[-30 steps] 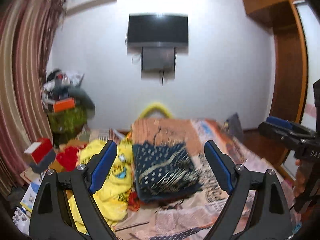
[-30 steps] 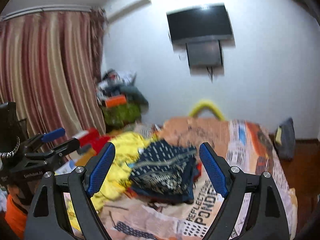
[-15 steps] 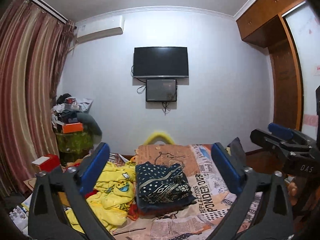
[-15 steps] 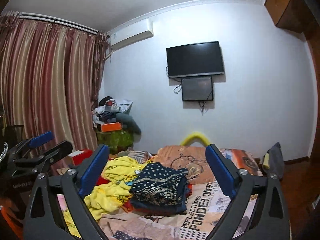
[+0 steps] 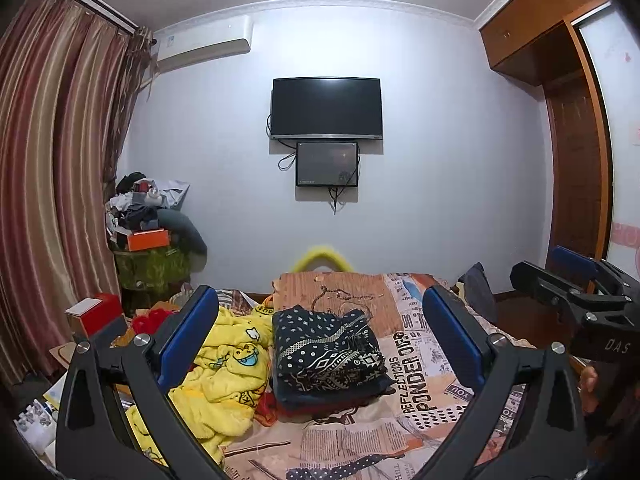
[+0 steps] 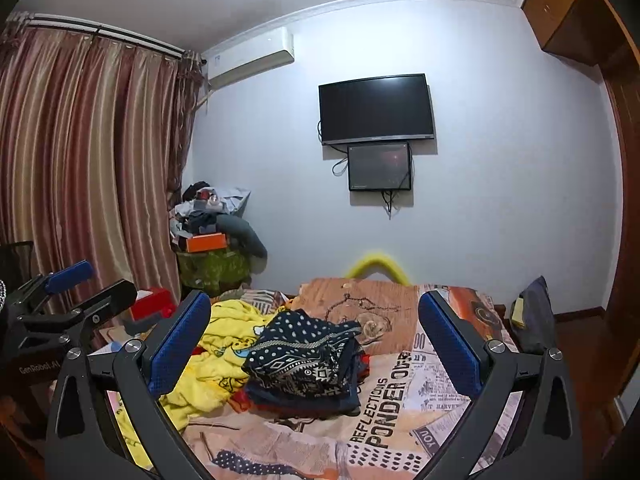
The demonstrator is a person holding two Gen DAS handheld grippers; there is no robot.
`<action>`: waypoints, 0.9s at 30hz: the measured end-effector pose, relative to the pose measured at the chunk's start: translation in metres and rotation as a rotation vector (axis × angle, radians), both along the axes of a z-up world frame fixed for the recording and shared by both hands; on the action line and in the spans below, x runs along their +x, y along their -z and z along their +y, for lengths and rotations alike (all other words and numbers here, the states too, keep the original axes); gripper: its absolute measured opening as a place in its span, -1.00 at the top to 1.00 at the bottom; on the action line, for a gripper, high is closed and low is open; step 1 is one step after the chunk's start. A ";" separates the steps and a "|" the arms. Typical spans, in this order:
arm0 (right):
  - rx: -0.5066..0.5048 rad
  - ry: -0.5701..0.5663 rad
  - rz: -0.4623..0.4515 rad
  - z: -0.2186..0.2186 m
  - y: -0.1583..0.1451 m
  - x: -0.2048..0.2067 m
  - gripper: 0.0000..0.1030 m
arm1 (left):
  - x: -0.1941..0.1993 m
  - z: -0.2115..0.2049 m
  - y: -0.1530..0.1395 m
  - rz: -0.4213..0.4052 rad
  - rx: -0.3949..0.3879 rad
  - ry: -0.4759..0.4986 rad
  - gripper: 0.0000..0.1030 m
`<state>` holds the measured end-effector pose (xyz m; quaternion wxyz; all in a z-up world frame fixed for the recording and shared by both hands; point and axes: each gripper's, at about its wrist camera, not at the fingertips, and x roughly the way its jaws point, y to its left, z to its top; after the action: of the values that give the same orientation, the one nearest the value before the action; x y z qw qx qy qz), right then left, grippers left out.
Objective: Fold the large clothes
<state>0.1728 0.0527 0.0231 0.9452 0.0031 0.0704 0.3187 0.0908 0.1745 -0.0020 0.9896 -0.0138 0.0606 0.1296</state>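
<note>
Nearest the lens, the left hand-held gripper (image 5: 318,344) stands with its blue-padded jaws spread wide and nothing between them. The right hand-held gripper (image 6: 314,344) is likewise fully parted and empty. Both hover above the near edge of the bed (image 5: 420,412), well apart from any cloth, which suggests a pause between garments, not a grasp in progress.

On the bed, covered by a newspaper-print sheet, a dark navy patterned garment folded into a compact rectangle (image 5: 326,354) lies near the middle. It sits atop what appears to be a short stack of other folded items; their count cannot be made out. Judged from its squared shape, this piece is finished and set down deliberately clear of the unfolded work.

Just beside it, toward the left edge of the bed, a crumpled yellow cartoon-print garment (image 5: 224,368) lies in a loose heap, probably next in line. Its near end is cut off behind the gripper frame.

Farther back, a yellow curved object (image 5: 322,258) at the far edge is blurred and unidentifiable. A wall-mounted black television (image 5: 326,108) hangs beyond.
</note>
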 end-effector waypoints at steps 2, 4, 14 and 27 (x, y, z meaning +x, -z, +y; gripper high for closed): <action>-0.002 0.000 0.004 0.001 0.002 -0.001 -1.00 | 0.001 0.000 0.001 0.001 0.001 -0.002 -0.99; -0.006 0.000 0.008 0.001 0.001 0.000 -1.00 | 0.001 -0.001 0.001 0.002 0.001 -0.004 -0.99; -0.009 0.001 0.020 -0.001 -0.001 0.000 -1.00 | 0.004 0.001 0.003 0.010 -0.012 -0.001 -0.99; 0.001 0.003 0.032 -0.006 -0.004 0.001 -1.00 | 0.011 0.003 0.005 0.029 -0.024 0.007 -0.99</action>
<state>0.1735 0.0463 0.0276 0.9445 0.0086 0.0851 0.3172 0.1015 0.1779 -0.0068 0.9888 -0.0238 0.0765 0.1257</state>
